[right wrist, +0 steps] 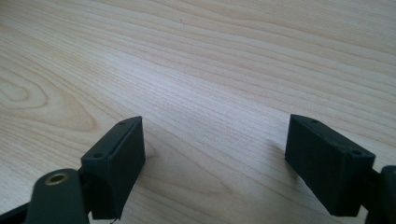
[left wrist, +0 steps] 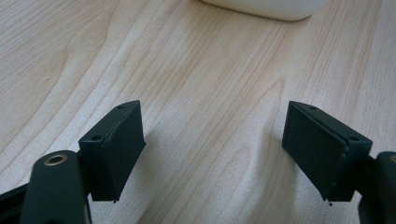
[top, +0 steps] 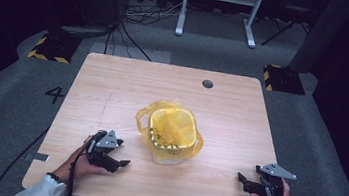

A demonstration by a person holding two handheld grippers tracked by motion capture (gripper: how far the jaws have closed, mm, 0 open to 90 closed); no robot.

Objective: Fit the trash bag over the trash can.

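Fingers of both grippers stand wide apart with nothing between them. The left gripper [top: 115,162] rests low at the lower left of the high view, held in a hand [top: 81,164] with a white sleeve, and the right gripper [top: 247,183] sits at the lower right; in each gripper view we see bare wood grain between the black pads.

At the centre of the table [top: 113,90] stands a small white bin [top: 171,154] lined with a yellow plastic bag [top: 171,125], the bag's edges folded out over the rim and its handles hanging at the sides. In the left gripper view the bin's pale base [left wrist: 261,7] shows at the top edge, well apart from the fingers, so we judge that this gripper points toward it.

We judge the lining to be largely in place: the bag looks opened and seated in the bin. What remains, if anything, is tidying the loose handles, and neither gripper touches the bag.

Dark print shows on the bag's inner front wall, too small for us to read. On the grey floor at the left of the high view we read a painted "4" [top: 55,94].
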